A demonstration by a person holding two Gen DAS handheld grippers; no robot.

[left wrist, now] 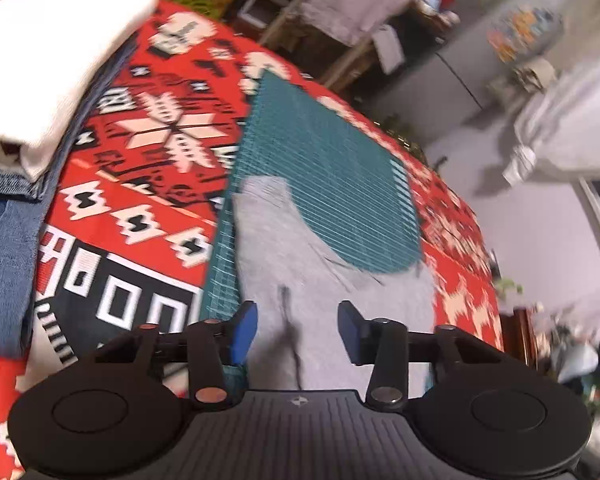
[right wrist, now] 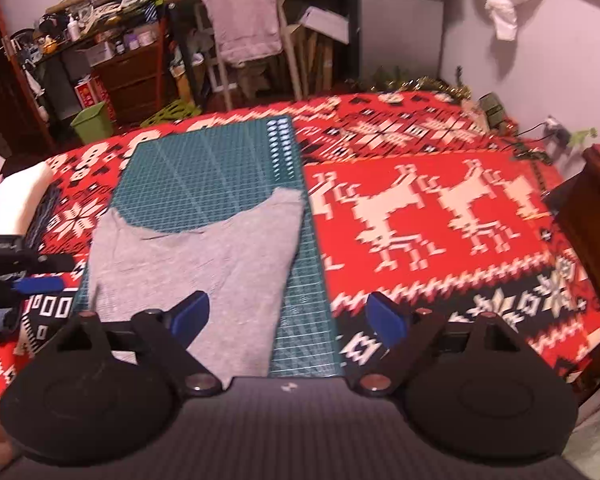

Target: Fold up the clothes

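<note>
A grey garment (right wrist: 204,256) lies flat on a green cutting mat (right wrist: 212,168), its curved far edge toward the mat's middle. In the left wrist view the same grey garment (left wrist: 300,248) stretches ahead over the mat (left wrist: 332,160). My left gripper (left wrist: 298,330) hovers open over the garment's near part, nothing between its blue pads. My right gripper (right wrist: 290,320) is open wide above the garment's right edge and the mat's near strip. The left gripper's blue finger (right wrist: 36,284) shows at the left edge of the right wrist view.
A stack of folded clothes, white (left wrist: 48,60) on top of denim (left wrist: 4,240), sits at the left on the red patterned blanket (right wrist: 440,208). A chair with a pinkish towel (right wrist: 246,16), cluttered shelves and a green bin (right wrist: 92,120) stand beyond the bed's far edge.
</note>
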